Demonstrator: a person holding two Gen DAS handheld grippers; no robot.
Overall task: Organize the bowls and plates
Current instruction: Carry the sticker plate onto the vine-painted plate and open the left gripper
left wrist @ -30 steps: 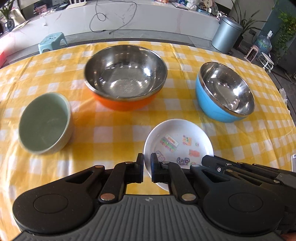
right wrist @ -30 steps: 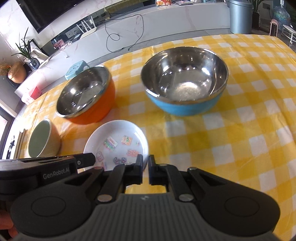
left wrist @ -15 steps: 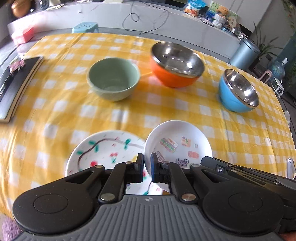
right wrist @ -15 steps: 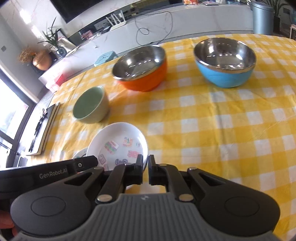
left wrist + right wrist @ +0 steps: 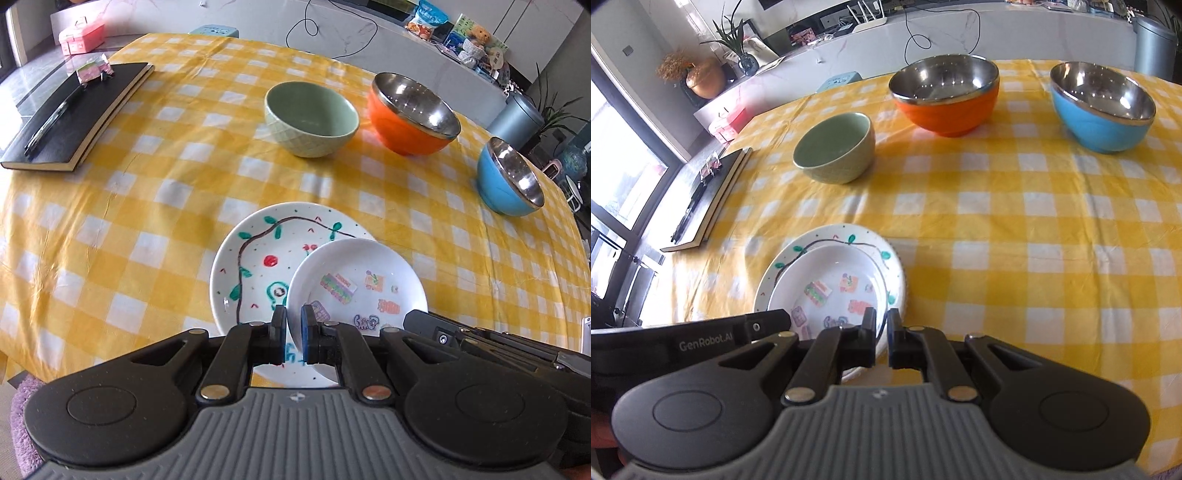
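A small white plate with stickers point(image 5: 356, 280) is held by its near rim from both sides. My left gripper point(image 5: 293, 325) is shut on its left edge, and my right gripper point(image 5: 882, 325) is shut on its right edge. The small plate point(image 5: 831, 280) lies over a larger painted plate point(image 5: 255, 266) point(image 5: 849, 232) on the yellow checked cloth; whether they touch I cannot tell. Farther back stand a green bowl point(image 5: 312, 118) point(image 5: 836, 151), an orange steel-lined bowl point(image 5: 413, 112) point(image 5: 945, 92) and a blue one point(image 5: 509, 177) point(image 5: 1102, 103).
A black notebook point(image 5: 77, 114) point(image 5: 709, 199) with a pen and a small pink item lies at the table's left edge. Past the table are a pink box point(image 5: 81, 35), a grey bin point(image 5: 517, 118) and a white counter with a cable.
Both grippers carried the sticker plate leftward across the table. The painted plate came into view, and the small plate now sits over it. The bowls have shifted right and away in the views.
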